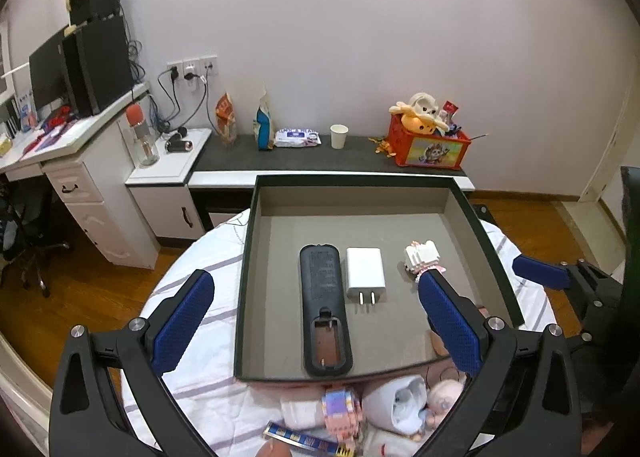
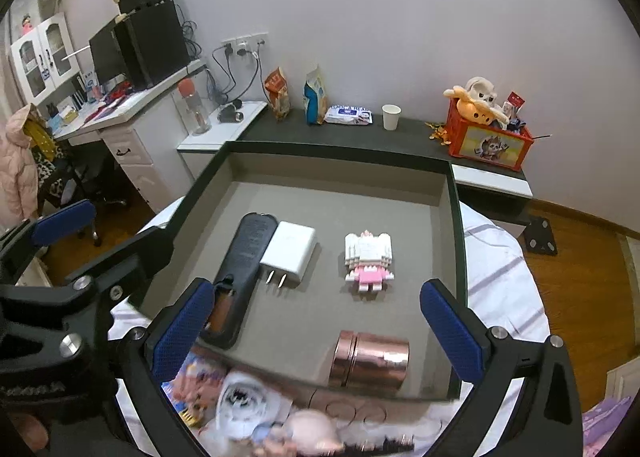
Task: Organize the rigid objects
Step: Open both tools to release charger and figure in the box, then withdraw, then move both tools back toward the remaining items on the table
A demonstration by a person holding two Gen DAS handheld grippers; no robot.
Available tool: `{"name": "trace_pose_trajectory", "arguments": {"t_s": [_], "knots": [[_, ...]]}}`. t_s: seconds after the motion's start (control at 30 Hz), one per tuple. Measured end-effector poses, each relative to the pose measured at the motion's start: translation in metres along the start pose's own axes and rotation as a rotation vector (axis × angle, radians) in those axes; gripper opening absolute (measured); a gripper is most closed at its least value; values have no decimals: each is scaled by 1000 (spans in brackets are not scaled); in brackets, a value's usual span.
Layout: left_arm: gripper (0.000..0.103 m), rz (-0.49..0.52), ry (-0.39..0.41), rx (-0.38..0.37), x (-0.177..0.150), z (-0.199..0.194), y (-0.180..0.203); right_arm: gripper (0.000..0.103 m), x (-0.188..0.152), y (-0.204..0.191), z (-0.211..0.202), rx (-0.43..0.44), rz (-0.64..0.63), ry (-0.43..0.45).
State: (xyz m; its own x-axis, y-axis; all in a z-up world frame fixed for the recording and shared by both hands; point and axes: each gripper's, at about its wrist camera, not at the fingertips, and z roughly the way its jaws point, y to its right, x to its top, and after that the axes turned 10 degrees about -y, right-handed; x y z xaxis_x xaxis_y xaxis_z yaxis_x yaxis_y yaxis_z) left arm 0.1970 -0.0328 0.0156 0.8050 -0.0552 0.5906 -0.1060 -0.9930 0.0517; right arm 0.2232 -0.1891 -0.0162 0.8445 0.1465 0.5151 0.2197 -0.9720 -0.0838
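Both claws are spread wide and hold nothing: the left claw (image 1: 316, 321) and the right claw (image 2: 316, 333) hover over the near edge of the shallow grey box with a dark rim (image 2: 456, 217) on the round cloth-covered bench (image 1: 192, 297). In the box lie a black remote control, battery bay open (image 1: 325, 305), a white plug charger (image 1: 365, 273), a white-and-pink brick figure (image 2: 368, 259) and a shiny copper tin (image 2: 370, 361). Loose toys wait on the bench just outside the near rim. Among them, a pink brick figure (image 1: 340, 413) lies below the left claw, which looks nearer to it.

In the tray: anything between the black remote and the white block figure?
Yes: the white charger lies beside the remote, then bare tray floor up to the block figure. Right wrist view shows it best.
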Motion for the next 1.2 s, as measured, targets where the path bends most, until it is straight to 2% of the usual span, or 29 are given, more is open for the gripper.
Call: {"name": "trace_pose_trajectory", "arguments": {"t_s": [0.43, 0.9, 1.2], "knots": [[103, 18, 101, -19, -28, -69, 4, 103, -41, -4, -50, -6, 15, 64], [103, 6, 141, -41, -57, -100, 11, 103, -87, 3, -83, 2, 54, 94], [103, 13, 144, -24, -82, -110, 10, 103, -108, 4, -93, 7, 74, 100]]}}
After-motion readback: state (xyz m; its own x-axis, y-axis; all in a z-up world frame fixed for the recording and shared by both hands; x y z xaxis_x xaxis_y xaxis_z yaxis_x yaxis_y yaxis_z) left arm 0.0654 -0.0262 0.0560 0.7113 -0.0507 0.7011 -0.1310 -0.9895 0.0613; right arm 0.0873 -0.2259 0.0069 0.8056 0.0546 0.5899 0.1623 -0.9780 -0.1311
